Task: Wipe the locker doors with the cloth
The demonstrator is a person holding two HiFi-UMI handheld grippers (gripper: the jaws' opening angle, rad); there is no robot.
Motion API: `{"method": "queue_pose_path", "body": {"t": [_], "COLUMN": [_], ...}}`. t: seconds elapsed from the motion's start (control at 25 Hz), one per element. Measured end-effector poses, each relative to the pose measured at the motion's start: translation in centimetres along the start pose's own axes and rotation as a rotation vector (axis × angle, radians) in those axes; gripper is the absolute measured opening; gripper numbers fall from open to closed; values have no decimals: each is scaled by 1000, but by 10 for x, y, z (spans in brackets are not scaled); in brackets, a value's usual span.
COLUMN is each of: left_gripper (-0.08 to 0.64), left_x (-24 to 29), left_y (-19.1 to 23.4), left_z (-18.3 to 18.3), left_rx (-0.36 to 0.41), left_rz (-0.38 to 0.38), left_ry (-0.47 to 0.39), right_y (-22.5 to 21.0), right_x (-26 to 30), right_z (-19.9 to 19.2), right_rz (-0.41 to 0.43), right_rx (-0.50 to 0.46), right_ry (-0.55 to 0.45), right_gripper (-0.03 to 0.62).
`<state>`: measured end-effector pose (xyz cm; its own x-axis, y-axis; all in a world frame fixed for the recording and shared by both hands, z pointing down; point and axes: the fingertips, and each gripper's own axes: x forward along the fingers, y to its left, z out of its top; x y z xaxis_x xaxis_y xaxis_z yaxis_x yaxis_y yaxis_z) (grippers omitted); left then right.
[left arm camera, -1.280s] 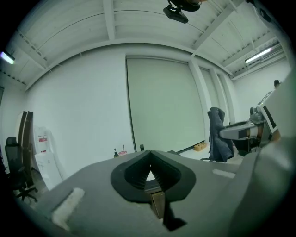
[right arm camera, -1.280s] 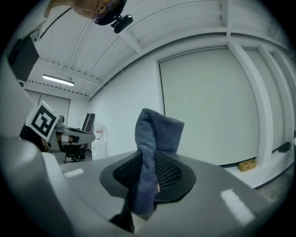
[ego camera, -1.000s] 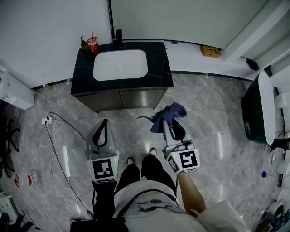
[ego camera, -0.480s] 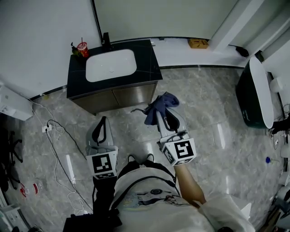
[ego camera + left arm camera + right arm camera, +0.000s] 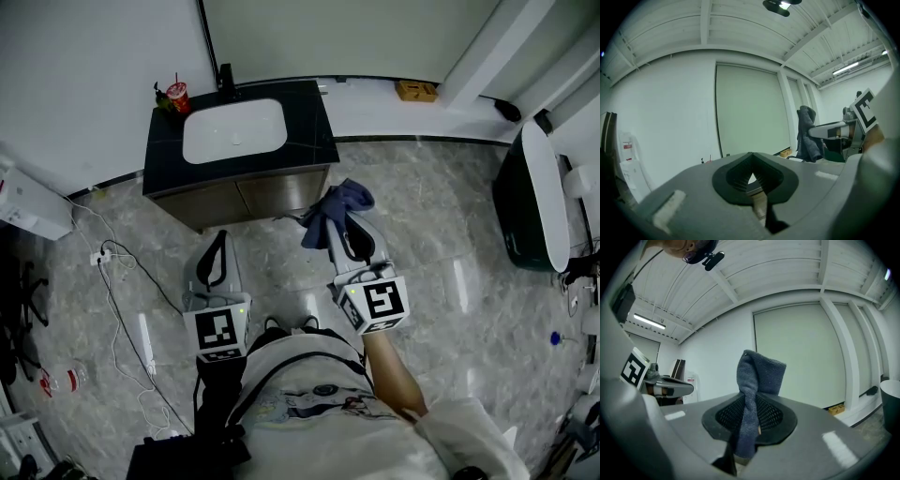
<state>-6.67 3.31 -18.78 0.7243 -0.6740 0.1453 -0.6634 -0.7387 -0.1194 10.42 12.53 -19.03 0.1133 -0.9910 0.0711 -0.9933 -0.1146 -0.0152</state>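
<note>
A dark blue cloth (image 5: 336, 208) hangs bunched from my right gripper (image 5: 343, 225), which is shut on it; in the right gripper view the cloth (image 5: 752, 394) stands up between the pads. My left gripper (image 5: 221, 236) is held lower and to the left, its jaws shut with nothing between them (image 5: 750, 174). Both point level at the wall ahead, where a tall pale green door panel (image 5: 801, 357) stands. From the left gripper view the cloth (image 5: 807, 133) shows off to the right. The person's feet are just below the grippers.
A black vanity (image 5: 314, 131) with a white basin sits directly ahead, with a faucet (image 5: 226, 77) and a red cup (image 5: 176, 96) on it. Cables and a power strip (image 5: 103, 258) lie on the marble floor at left. A dark tub (image 5: 530, 202) stands at right.
Both grippers have moved forward toward the vanity and risen a little; the cloth now hangs close to the vanity's front. The right gripper keeps its hold on the cloth.
</note>
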Motion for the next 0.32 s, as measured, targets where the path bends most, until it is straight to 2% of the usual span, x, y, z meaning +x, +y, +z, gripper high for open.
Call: {"method": "queue_pose_path", "body": {"t": [0.32], "left_gripper": [2], "left_x": [4], "left_y": [1], "left_z": [-1], "left_rx": [2], "left_rz": [8], "left_ry": [1], "right_y": [3], "right_x": [8], "right_z": [-2], "right_rz": [28], "right_rx": [29], "right_ry": [-3], "right_gripper": [71]}}
